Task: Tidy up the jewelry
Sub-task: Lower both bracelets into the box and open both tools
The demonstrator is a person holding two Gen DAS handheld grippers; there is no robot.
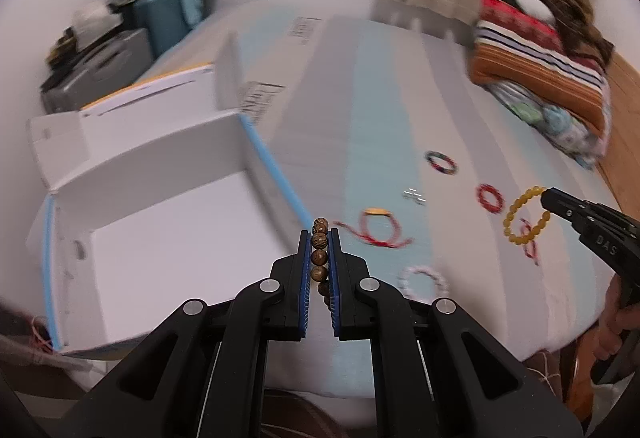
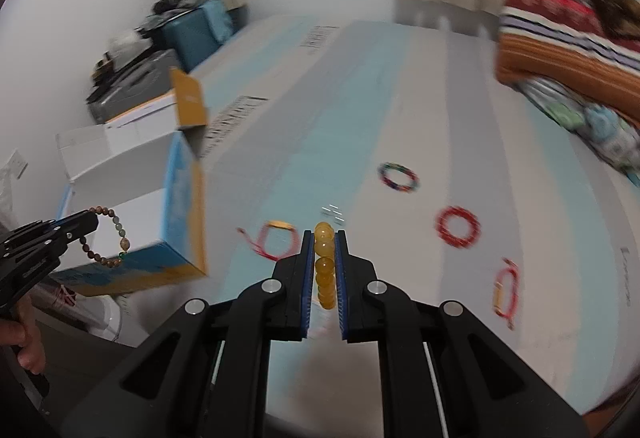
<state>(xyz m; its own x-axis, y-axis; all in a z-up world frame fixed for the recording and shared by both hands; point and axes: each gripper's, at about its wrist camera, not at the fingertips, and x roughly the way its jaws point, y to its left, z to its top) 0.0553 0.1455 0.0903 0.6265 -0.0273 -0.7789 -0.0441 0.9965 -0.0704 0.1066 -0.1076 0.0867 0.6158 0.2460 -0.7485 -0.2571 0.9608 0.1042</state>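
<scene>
Left tongs (image 1: 319, 238) clamp the wooden bead bracelet (image 1: 320, 258) just right of the open white box (image 1: 160, 238), nearer it by far. Right tongs (image 2: 324, 238) grip the yellow bead bracelet (image 2: 325, 266), raised above the bed (image 2: 360, 97), box well left.

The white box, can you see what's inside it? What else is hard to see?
- White box: left view shows only bare floor; near wall hides the front. Right view: side only.
- Tiny silver bits: too small and blurred.
- Wooden bead bracelet: left claw hides most of it.
- Yellow bead bracelet: mostly between right claw fingers.
</scene>
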